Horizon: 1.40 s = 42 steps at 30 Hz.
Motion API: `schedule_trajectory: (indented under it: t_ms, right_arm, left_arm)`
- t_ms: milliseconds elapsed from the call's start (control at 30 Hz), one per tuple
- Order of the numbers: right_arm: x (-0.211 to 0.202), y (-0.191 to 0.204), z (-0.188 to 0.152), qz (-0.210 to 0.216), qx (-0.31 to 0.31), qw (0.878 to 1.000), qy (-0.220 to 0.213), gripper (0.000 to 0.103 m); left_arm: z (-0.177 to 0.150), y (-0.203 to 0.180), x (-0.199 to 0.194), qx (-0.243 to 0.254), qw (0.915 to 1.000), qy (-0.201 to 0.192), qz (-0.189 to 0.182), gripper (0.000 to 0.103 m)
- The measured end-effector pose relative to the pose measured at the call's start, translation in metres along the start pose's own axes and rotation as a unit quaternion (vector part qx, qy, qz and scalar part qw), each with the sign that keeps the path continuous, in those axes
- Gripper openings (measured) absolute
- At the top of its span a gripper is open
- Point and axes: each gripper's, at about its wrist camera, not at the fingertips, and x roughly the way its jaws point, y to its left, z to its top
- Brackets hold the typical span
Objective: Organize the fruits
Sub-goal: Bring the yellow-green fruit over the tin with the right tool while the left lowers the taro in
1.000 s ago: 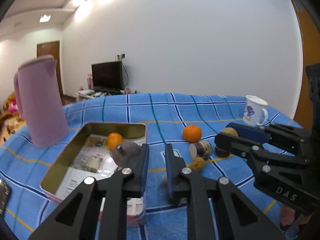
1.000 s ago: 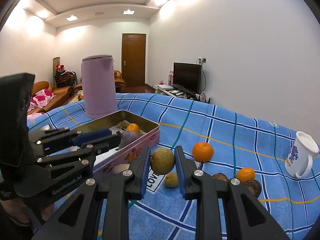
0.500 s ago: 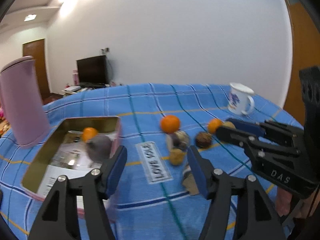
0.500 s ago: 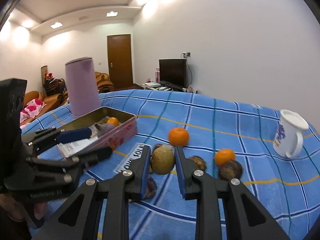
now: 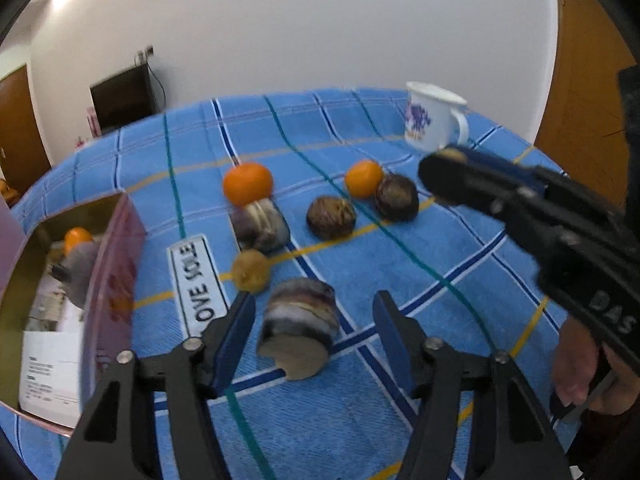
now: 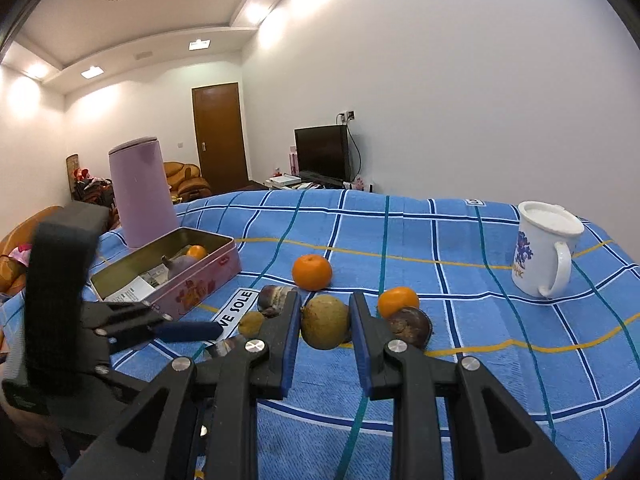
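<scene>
Blue plaid cloth (image 5: pixel 400 288) covers the table, where the loose fruits lie. Left gripper (image 5: pixel 314 332): jaws partly apart and closing, astride a cut purple-and-white fruit piece (image 5: pixel 298 330), pads not touching it. Right gripper (image 6: pixel 325 322): clamped on a round yellow-green fruit (image 6: pixel 324 321). Two oranges (image 6: pixel 312 272) and several dark brown fruits (image 5: pixel 331 217) lie near mid-table. Pink tin (image 6: pixel 188 280), at left, holds one small orange (image 6: pixel 197 252) and a greyish-purple fruit (image 6: pixel 180 266). White mug (image 6: pixel 540 252) stands at right, pink jug (image 6: pixel 142 192) behind the tin.
</scene>
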Motion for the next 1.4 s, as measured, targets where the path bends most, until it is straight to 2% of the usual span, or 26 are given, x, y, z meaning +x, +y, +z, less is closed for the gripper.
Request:
schedule_trajectory:
  t_ms: [33,100,233,400,567,767,1033,1167,1400]
  right_arm:
    - [0.0,0.001,0.0,0.0,0.0,1.0,0.0,0.026]
    - [0.0,0.001,0.0,0.002,0.0,1.0,-0.001,0.026]
    - [0.001,0.005,0.0,0.005,-0.005,1.0,0.002,0.026]
    - [0.003,0.011,0.005,0.017,-0.01,1.0,0.004,0.026]
    - [0.005,0.027,0.016,0.027,-0.031,0.999,0.003,0.026]
    - [0.01,0.053,0.036,0.046,-0.056,0.997,-0.002,0.026]
    - [0.024,0.09,0.061,0.074,-0.087,0.993,-0.007,0.026]
    - [0.032,0.109,0.071,0.091,-0.096,0.991,-0.013,0.026]
    - [0.051,0.141,0.078,0.118,-0.107,0.987,-0.009,0.026]
  left_arm:
    - [0.0,0.001,0.001,-0.004,1.0,0.003,0.002,0.053]
    - [-0.001,0.002,0.0,-0.003,1.0,0.001,0.008,0.041]
    - [-0.003,0.001,-0.004,-0.001,0.9999,-0.007,0.007,0.04]
    - [-0.006,0.009,-0.024,-0.006,0.999,-0.04,0.018,0.04]
    - [-0.006,0.034,-0.052,-0.034,0.9961,-0.077,0.026,0.04]
    - [-0.003,0.064,-0.079,-0.055,0.9908,-0.111,0.054,0.04]
    - [-0.006,0.101,-0.095,-0.074,0.9845,-0.129,0.093,0.04]
    - [-0.008,0.115,-0.093,-0.08,0.9805,-0.13,0.124,0.04]
    - [-0.014,0.141,-0.092,-0.097,0.9763,-0.125,0.148,0.04]
